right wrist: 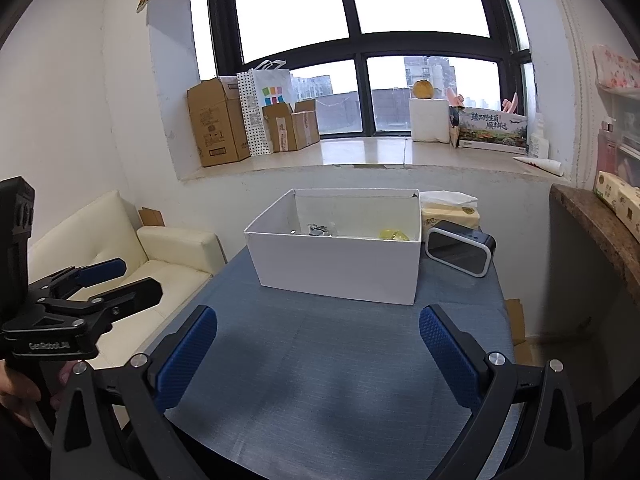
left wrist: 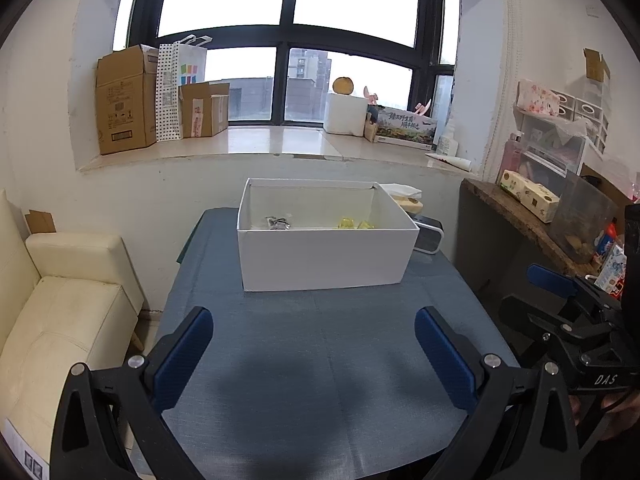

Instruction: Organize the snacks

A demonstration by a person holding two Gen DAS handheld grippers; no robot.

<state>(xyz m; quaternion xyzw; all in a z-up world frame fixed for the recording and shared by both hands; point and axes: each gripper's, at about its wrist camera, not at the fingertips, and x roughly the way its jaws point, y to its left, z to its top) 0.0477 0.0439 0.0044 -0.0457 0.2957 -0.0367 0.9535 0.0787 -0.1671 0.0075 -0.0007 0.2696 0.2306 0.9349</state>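
Left wrist view: blue-clothed table (left wrist: 320, 360) beneath window (left wrist: 288, 40), white box (left wrist: 326, 256) on it, both tools spread, empty.

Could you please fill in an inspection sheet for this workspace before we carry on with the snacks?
Surface: table with blue cloth, bare in front of the box.
Job's things: open white box on the table; inside it, yellow-wrapped snacks and a silver-wrapped snack.
Clutter: black speaker and tissue pack beside the box.
Grippers: left gripper and right gripper both open, holding nothing, above the table.
Cables: nothing seen.
Surroundings: cream sofa, windowsill with cardboard boxes, wooden side shelf.
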